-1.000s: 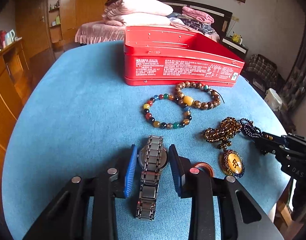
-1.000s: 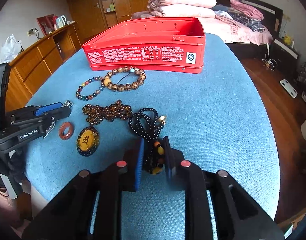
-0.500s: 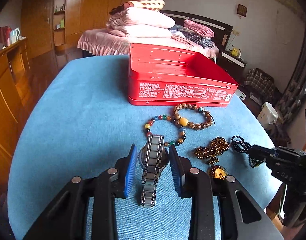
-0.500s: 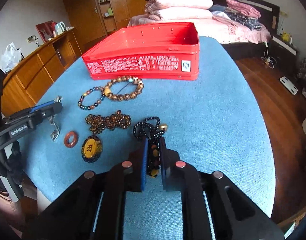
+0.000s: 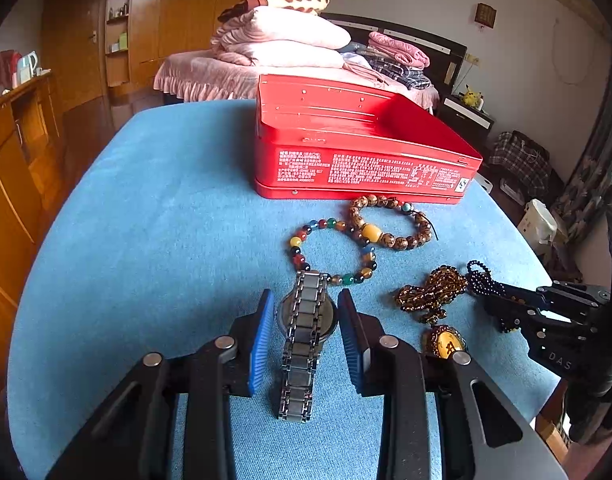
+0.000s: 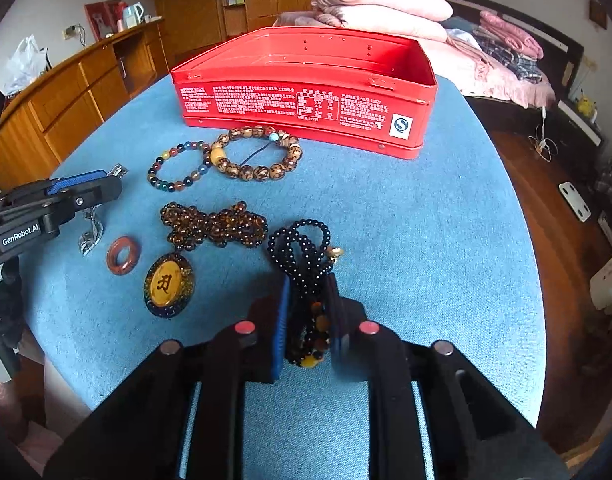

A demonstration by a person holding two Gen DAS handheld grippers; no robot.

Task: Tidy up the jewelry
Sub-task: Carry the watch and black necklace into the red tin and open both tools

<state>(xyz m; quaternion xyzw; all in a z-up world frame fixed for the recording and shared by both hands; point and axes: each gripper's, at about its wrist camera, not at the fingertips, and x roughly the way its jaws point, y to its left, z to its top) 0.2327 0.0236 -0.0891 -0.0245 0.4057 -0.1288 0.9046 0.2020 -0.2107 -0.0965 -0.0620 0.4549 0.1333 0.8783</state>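
Observation:
A silver metal watch (image 5: pixel 306 316) sits between the blue pads of my left gripper (image 5: pixel 306 332), which is shut on its case; the strap hangs below, and its top overlaps the coloured bead bracelet (image 5: pixel 334 252). My right gripper (image 6: pixel 308 320) is shut on a black bead string (image 6: pixel 301 252) with amber beads, whose loops lie on the blue table (image 6: pixel 406 220). The open red tin box (image 6: pixel 306 96) stands at the far side. In the right wrist view the left gripper (image 6: pixel 85 188) is at the left edge with the watch (image 6: pixel 91 232) dangling.
On the blue cloth lie a wooden bead bracelet (image 6: pixel 257 156), a brown bead necklace (image 6: pixel 213 224) with a yellow oval pendant (image 6: pixel 167 284), and a red ring (image 6: pixel 123 254). A wooden cabinet (image 6: pixel 65 108) is to the left, a bed (image 5: pixel 289 60) behind the table.
The right jaws have closed on the black bead string. The left gripper has carried the watch up and nearer the coloured bracelet, with its strap now hanging.

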